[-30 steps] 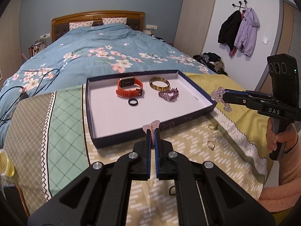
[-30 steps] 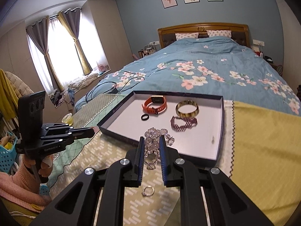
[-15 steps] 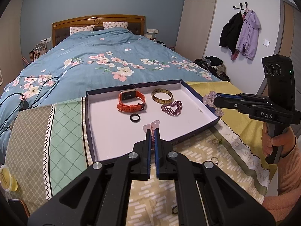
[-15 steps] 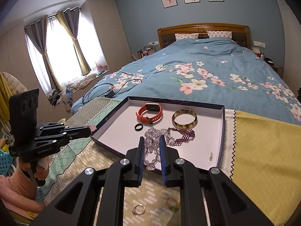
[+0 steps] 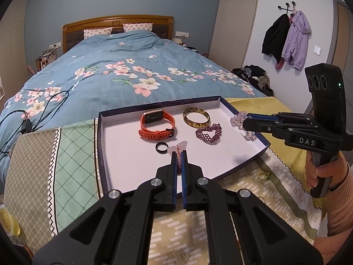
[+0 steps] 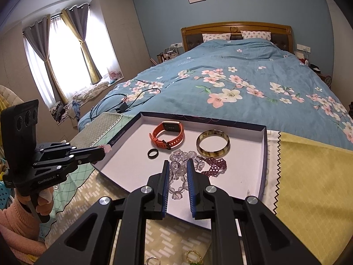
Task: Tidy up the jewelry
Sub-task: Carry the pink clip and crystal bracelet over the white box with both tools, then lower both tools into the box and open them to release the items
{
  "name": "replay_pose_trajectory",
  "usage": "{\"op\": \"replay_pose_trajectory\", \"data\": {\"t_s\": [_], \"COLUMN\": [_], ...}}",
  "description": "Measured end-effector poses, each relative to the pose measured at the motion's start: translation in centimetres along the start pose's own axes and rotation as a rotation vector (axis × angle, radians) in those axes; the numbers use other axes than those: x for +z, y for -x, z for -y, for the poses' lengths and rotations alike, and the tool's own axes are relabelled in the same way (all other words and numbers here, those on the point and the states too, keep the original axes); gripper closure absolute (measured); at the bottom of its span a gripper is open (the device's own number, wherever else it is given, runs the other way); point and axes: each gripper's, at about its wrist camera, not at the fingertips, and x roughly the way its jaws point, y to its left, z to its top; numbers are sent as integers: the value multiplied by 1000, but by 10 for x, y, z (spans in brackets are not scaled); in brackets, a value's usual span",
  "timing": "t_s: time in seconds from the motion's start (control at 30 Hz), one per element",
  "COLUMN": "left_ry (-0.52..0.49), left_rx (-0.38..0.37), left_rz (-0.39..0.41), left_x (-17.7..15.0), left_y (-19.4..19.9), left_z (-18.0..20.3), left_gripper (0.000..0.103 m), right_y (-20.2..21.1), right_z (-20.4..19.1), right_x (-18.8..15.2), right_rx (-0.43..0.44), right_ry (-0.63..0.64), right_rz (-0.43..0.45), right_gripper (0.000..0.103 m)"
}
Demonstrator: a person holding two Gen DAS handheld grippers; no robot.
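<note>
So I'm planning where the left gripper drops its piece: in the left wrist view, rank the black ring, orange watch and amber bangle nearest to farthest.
1. Black ring, just left of the tips.
2. Orange watch, behind the ring.
3. Amber bangle, back right.

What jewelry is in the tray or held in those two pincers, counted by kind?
Watch: 1
Ring: 1
Bracelets: 4, namely bangle, purple bracelet, clear bracelet in right gripper, pink bracelet in left gripper
Total: 6
</note>
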Motion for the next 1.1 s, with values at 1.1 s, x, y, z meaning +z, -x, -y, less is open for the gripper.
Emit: {"op": "replay_pose_trajectory", "data": {"t_s": [1.1], "left_ry": [38], "left_rx": [47], "left_rz": [-103], "left_x": [9], "left_y": [-59], "left_z": [-16], "left_gripper": [99], "right_y": [-49], "right_z": [14], "right_x": [3], "right_rx": [-26], "right_ry": [-16], "right_rz": [-102], "right_gripper": [89]}}
